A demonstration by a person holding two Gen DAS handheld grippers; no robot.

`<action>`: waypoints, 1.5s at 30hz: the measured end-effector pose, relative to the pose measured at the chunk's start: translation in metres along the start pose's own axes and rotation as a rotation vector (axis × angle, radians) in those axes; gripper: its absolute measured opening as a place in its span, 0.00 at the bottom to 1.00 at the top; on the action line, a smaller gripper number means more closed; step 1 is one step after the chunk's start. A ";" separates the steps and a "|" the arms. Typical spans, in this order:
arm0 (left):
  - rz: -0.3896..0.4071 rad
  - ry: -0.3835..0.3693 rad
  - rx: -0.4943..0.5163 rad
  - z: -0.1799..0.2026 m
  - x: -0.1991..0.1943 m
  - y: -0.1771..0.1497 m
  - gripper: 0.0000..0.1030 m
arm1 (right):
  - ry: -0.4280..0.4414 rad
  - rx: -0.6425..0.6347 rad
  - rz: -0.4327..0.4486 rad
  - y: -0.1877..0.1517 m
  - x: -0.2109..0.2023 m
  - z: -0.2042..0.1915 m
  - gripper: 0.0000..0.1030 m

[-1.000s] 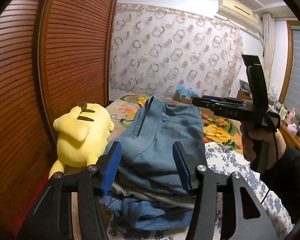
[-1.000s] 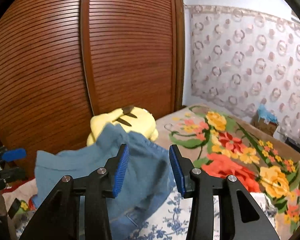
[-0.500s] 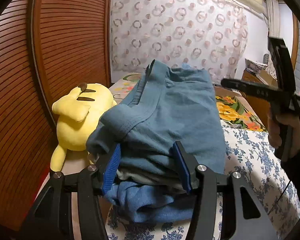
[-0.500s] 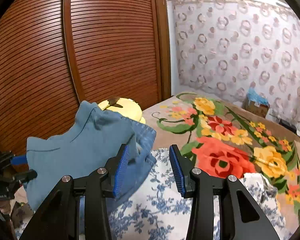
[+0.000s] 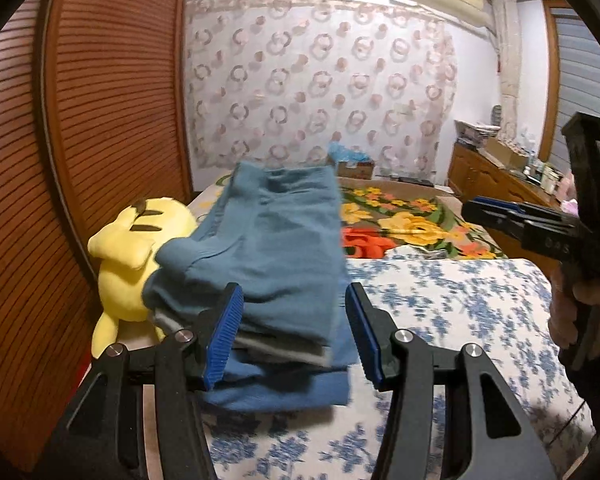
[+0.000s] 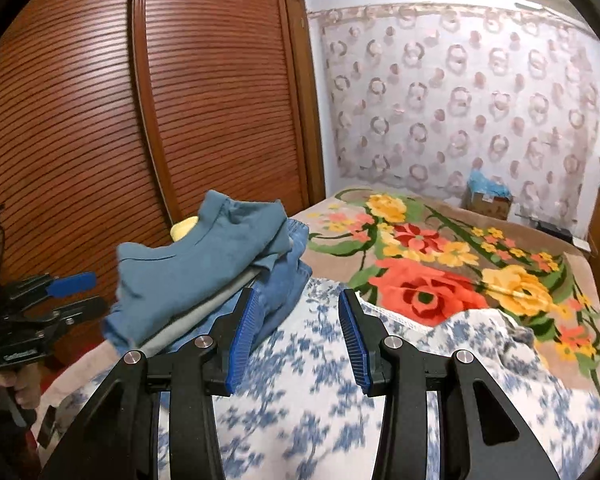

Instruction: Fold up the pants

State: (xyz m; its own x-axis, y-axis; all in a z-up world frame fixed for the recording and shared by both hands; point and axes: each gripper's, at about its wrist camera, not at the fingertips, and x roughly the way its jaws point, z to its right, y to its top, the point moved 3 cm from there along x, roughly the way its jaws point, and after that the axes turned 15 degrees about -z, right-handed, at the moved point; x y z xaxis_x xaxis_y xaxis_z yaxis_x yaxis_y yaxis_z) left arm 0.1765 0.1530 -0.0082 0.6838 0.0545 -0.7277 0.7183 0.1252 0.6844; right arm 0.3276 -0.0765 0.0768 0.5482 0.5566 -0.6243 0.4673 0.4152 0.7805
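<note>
The folded teal pants (image 5: 276,248) lie on top of a stack, over a grey layer and blue denim (image 5: 284,384), on the bed. In the left wrist view my left gripper (image 5: 294,336) stands open just in front of the stack, its pads clear of the cloth. A hand holds my right gripper (image 5: 484,210) out to the right, away from the stack. In the right wrist view the right gripper (image 6: 296,336) is open over the flowered sheet. The pants (image 6: 196,264) sit to its left, and the left gripper (image 6: 84,294) shows at the far left.
A yellow plush toy (image 5: 132,256) leans against the slatted wooden wardrobe doors (image 5: 80,120) beside the stack. The blue-flowered sheet (image 5: 440,300) covers the near bed, with a bright floral blanket (image 6: 440,272) beyond. A wooden cabinet (image 5: 492,176) stands at the right wall.
The left gripper has drawn back, so the stack no longer sits between its pads. The right gripper has swung right, away from the stack. The stack now lies flatter on the bed.
</note>
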 end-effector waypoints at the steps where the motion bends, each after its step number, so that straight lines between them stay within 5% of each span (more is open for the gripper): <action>1: 0.004 -0.007 0.008 0.004 -0.003 -0.001 0.53 | -0.003 0.002 0.009 -0.006 -0.010 -0.004 0.42; 8: 0.023 -0.049 0.073 0.039 -0.026 -0.009 0.56 | -0.053 0.040 0.045 -0.051 -0.066 -0.022 0.42; 13: 0.050 -0.089 0.115 0.062 -0.042 -0.017 0.74 | -0.097 0.076 0.063 -0.079 -0.096 -0.030 0.42; 21: 0.049 -0.127 0.189 0.100 -0.054 -0.030 0.78 | -0.161 0.122 0.076 -0.122 -0.136 -0.052 0.42; 25: 0.055 -0.160 0.202 0.114 -0.060 -0.038 0.99 | -0.183 0.148 0.076 -0.133 -0.150 -0.060 0.42; 32: 0.048 -0.175 0.226 0.134 -0.070 -0.049 0.99 | -0.214 0.188 0.077 -0.152 -0.170 -0.070 0.42; 40: 0.065 -0.175 0.217 0.152 -0.088 -0.055 0.99 | -0.281 0.240 0.084 -0.167 -0.193 -0.081 0.72; 45: 0.055 -0.183 0.217 0.160 -0.088 -0.060 0.99 | -0.330 0.263 0.086 -0.167 -0.202 -0.089 0.81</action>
State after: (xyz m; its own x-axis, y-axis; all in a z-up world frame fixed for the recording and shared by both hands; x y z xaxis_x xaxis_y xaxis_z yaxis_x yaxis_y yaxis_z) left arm 0.0941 -0.0178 0.0221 0.7197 -0.1273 -0.6825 0.6770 -0.0892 0.7306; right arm 0.0770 -0.1939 0.0756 0.7654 0.3030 -0.5678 0.5478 0.1565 0.8219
